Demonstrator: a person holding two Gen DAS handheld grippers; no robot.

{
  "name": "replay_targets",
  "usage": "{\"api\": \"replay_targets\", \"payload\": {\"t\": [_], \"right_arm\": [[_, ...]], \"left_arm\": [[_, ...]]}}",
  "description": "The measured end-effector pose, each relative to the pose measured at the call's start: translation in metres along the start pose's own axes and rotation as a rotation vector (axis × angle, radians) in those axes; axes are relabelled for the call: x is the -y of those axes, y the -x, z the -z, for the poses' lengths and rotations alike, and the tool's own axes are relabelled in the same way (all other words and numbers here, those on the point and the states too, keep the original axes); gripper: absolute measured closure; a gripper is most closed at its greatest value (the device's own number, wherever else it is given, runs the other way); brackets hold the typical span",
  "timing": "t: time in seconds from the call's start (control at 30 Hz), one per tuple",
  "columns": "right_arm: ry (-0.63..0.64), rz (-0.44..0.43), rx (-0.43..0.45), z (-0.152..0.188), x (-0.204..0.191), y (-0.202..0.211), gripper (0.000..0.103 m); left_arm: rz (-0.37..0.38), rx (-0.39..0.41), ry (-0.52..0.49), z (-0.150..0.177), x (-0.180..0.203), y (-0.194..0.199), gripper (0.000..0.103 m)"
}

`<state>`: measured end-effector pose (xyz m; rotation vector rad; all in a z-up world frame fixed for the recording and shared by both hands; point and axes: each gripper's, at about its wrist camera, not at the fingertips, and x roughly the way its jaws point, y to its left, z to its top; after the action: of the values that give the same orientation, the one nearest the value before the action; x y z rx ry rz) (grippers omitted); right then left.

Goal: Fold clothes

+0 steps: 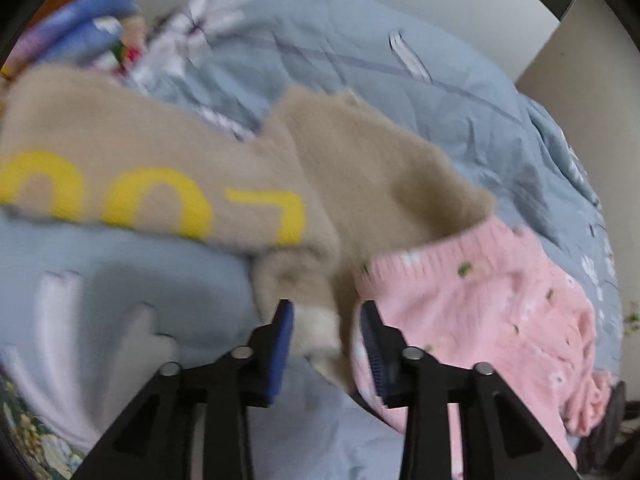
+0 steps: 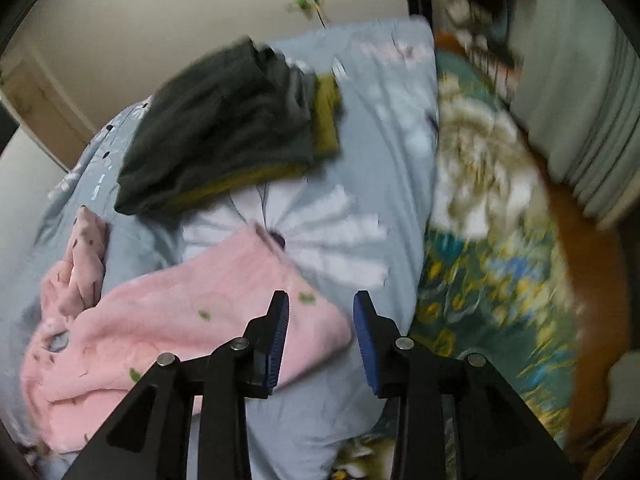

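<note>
We work over a bed spread with a pale blue quilt printed with white daisies point(image 1: 460, 92); plain cream walls point(image 2: 140, 20) stand behind it, and the quilt's edge drops beside a teal floral sheet point(image 2: 488, 280) on the right in the right wrist view. The widest bare stretch of quilt lies beyond the clothes in the left wrist view, toward the wall.

One beige fleece sweater with yellow letters point(image 1: 168, 168) lies across that view, its cuff reaching down between the blue pads of our left gripper point(image 1: 326, 332). The jaws stand apart and do not press it. One pink knitted sweater with small flowers point(image 1: 480, 312) lies just right of that gripper, tucked under the beige one's edge.

Our right gripper point(image 2: 320, 328) also stands released, with nothing pinched; the pink sweater's corner sits behind its left pad. Farther off lies one folded stack: a dark grey garment point(image 2: 224, 128) on top of an olive-yellow one point(image 2: 326, 120).
</note>
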<state>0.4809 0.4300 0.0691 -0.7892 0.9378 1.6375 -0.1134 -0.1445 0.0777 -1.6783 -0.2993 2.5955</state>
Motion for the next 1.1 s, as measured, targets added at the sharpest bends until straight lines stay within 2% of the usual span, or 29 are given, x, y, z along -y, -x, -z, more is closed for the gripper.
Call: {"api": "replay_targets", "payload": {"t": [0.07,0.13,0.2,0.27,0.37,0.43,0.57,0.6,0.73,0.8,0.9,1.03,1.07,1.1], "right_arm": [[0.085,-0.059,0.029,-0.013,-0.037,0.008,0.069],[0.198,-0.138,0.039,-0.024,-0.090,0.009,0.069],[0.325,-0.215,0.018,-0.028,-0.152,0.003,0.067],[0.468,-0.293,-0.006,-0.030,-0.223,-0.005,0.060],[0.650,-0.362,-0.044,-0.023,-0.306,-0.014,0.056],[0.795,-0.357,-0.068,-0.014,-0.359,-0.028,0.056],[1.020,-0.239,-0.104,0.002,-0.424,-0.071,0.056],[1.025,-0.216,-0.065,-0.005,-0.430,-0.076,0.056],[0.826,-0.171,-0.041,-0.065,-0.420,-0.099,0.055],[0.781,-0.131,-0.105,-0.091,-0.416,-0.124,0.052],[0.685,-0.131,-0.226,-0.114,-0.405,-0.164,0.052],[0.623,-0.147,-0.300,-0.111,-0.399,-0.185,0.052],[0.613,-0.152,-0.312,-0.109,-0.399,-0.186,0.058],[0.594,-0.168,-0.320,-0.107,-0.398,-0.185,0.069]], "left_arm": [[0.033,0.025,-0.026,0.001,0.017,0.005,0.049],[0.113,0.011,-0.074,0.007,0.045,0.004,0.047],[0.185,-0.015,-0.124,0.011,0.072,0.000,0.047],[0.245,-0.051,-0.198,0.023,0.106,-0.008,0.047],[0.299,-0.074,-0.304,0.045,0.147,-0.017,0.047],[0.326,-0.093,-0.367,0.059,0.166,-0.021,0.047],[0.348,-0.139,-0.458,0.078,0.185,-0.031,0.046],[0.345,-0.151,-0.471,0.082,0.186,-0.034,0.046],[0.345,-0.198,-0.445,0.081,0.180,-0.053,0.044],[0.347,-0.222,-0.429,0.080,0.178,-0.062,0.044],[0.351,-0.255,-0.421,0.083,0.180,-0.072,0.044],[0.337,-0.265,-0.431,0.087,0.181,-0.073,0.044],[0.338,-0.268,-0.430,0.087,0.182,-0.073,0.044],[0.339,-0.270,-0.429,0.087,0.182,-0.073,0.044]]}}
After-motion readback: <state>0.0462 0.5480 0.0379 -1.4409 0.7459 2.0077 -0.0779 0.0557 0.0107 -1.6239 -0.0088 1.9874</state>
